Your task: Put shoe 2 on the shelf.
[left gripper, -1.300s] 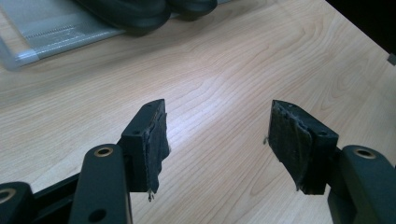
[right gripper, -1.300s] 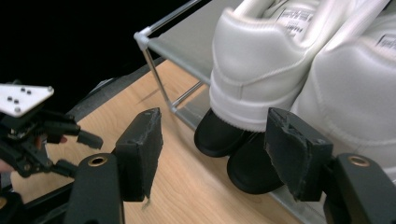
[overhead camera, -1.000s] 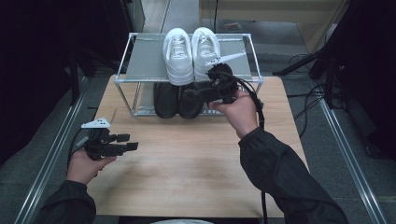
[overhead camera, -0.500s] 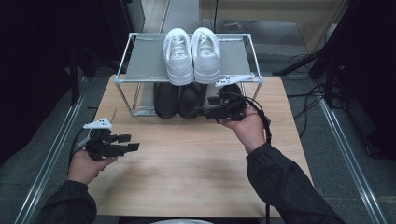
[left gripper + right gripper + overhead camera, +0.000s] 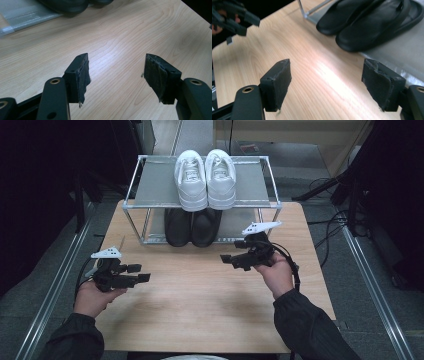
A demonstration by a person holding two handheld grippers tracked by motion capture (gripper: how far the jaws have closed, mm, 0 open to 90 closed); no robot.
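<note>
Wooden desk (image 5: 200, 310) lies bare: right gripper (image 5: 235, 261) has drawn back from the black sandals (image 5: 192, 226), jaws spread, empty; left gripper (image 5: 137, 272) likewise released.

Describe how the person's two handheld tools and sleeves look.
Both tools are black, with two blocky jaws faced in worn, frayed dark pads. The left tool and the right tool each carry a pale grey three-cornered plate on top. A black cable trails from the right one over the hand. The person wears dark long sleeves.
</note>
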